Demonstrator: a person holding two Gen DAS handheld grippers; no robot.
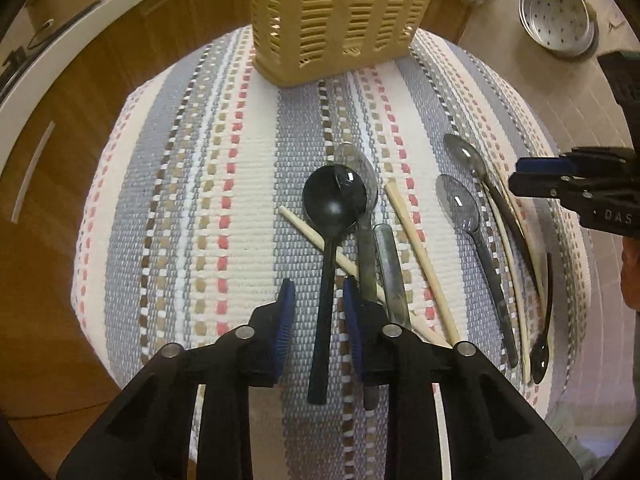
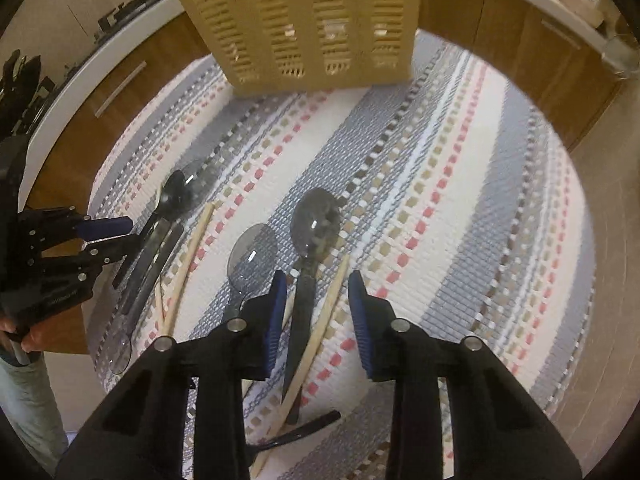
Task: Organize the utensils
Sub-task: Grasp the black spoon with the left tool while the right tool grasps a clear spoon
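Note:
Several spoons and chopsticks lie on a striped woven mat (image 1: pixel 192 216). A tan slotted utensil basket (image 1: pixel 340 12) stands at the mat's far edge; it also shows in the right wrist view (image 2: pixel 304 20). My left gripper (image 1: pixel 318 300) is open, its pads either side of the handle of a black round spoon (image 1: pixel 334 200). My right gripper (image 2: pixel 318 300) is open, straddling the dark handle of a smoky spoon (image 2: pixel 316 222) and a chopstick (image 2: pixel 324 320). A second smoky spoon (image 2: pixel 252 256) lies just left of it.
A perforated metal bowl (image 1: pixel 558 16) sits on the tiled counter at the far right. Wooden cabinet fronts (image 1: pixel 60 160) lie beyond the mat's left edge. More spoons and chopsticks (image 1: pixel 500 232) lie near the right gripper (image 1: pixel 532 178).

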